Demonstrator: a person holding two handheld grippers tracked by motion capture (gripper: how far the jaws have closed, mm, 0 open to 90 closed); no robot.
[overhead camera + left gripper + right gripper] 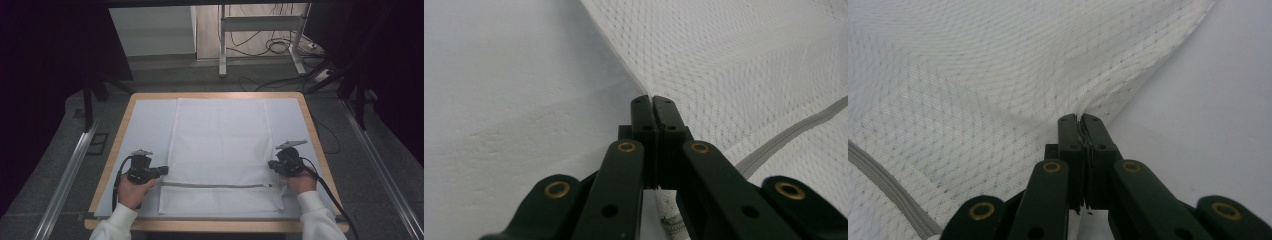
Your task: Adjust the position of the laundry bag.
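A white mesh bag [220, 145] lies flat on the pale mat [145, 125] that covers the table. A grey zipper [215, 185] runs across it near the front edge. My left gripper [162, 171] is shut on the bag's left side edge, just above the zipper's end. In the left gripper view the jaws [653, 100] meet on the mesh [749, 65] border, with the zipper [794, 132] to their right. My right gripper [271, 165] is shut on the bag's right side edge. In the right gripper view its jaws [1079, 118] pinch a fold of mesh [973, 75].
The wooden table rim [311, 125] frames the mat. Beyond the far edge stand white desk legs [222, 45] and loose cables [277, 47] on the floor. Metal rails [67, 175] run along the floor on both sides.
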